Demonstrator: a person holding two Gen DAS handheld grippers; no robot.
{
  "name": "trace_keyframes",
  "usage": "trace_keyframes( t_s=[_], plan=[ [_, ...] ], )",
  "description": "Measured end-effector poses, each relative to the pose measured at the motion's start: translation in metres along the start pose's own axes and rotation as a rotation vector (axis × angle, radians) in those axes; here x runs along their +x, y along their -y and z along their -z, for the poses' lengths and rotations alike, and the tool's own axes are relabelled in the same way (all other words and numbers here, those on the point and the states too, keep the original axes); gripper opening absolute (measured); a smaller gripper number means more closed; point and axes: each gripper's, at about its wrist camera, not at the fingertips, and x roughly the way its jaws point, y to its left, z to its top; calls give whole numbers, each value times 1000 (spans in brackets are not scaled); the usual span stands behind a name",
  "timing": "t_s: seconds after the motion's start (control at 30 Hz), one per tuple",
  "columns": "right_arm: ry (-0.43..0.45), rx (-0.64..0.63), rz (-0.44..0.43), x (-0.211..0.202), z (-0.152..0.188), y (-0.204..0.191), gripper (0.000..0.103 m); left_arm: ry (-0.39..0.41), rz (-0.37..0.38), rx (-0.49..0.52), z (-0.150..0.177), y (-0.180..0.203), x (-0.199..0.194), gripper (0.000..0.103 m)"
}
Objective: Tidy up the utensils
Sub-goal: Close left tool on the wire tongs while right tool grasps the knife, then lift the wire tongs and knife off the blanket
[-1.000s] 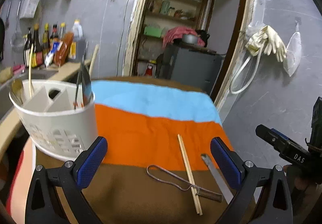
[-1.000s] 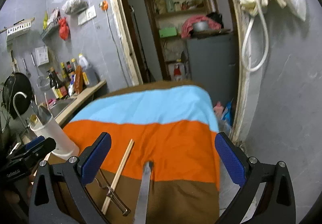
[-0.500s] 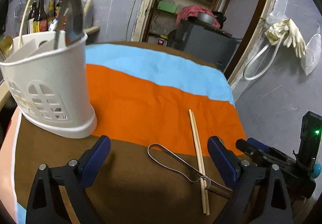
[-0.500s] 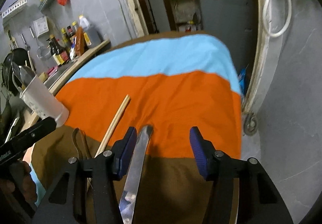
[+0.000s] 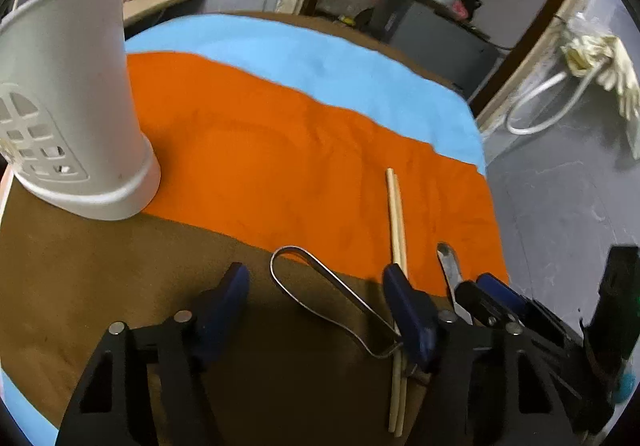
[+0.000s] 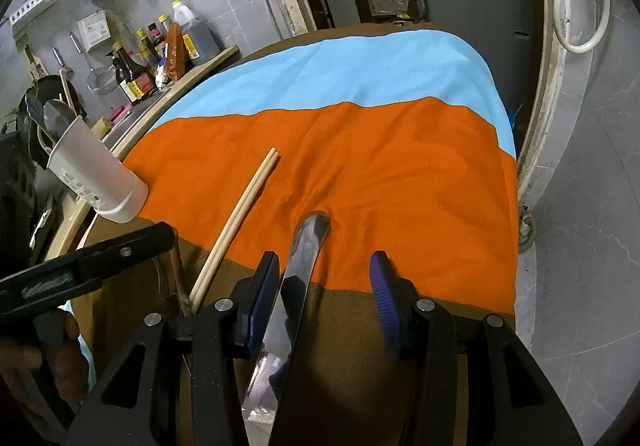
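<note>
I am lowering my left claw [image 5: 316,306] over the wire-loop utensil [image 5: 328,298] lying on the brown band of the striped cloth [image 5: 260,149] that covers the surface; its jaws are closing, half narrowed, with the loop between them but neither pad pressing on it yet. The loop's long axis is running from its rounded end, up and left, down to its joined end near my right-hand pad, where it is crossing the pair of wooden chopsticks [image 5: 397,230]. My right claw [image 6: 322,290] is also closing, about half narrowed, around the flat metal blade [image 6: 300,278]; the blade is lying just inside the left pad and pointing straight away from me along the claw's own line, tip on the orange band. I judge each claw well lined up for its own pick. The white utensil holder [image 5: 72,97] is standing well apart, far left.
</note>
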Motion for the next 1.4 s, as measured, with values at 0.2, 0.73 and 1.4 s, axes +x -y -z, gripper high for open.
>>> trace_keyframes(
  t_s=[0.2,0.73,1.4],
  plan=[
    [-15,-19,-9,0,0,-2,36,-49,-28,-41,-8,1,5,50],
    [-106,-76,30,10,-9,-19,13,-111,64,-12,-22,13,23,23],
    [-173,38,-76,8,-3,5,15,-218,135,-1,-16,-9,11,25]
  ],
)
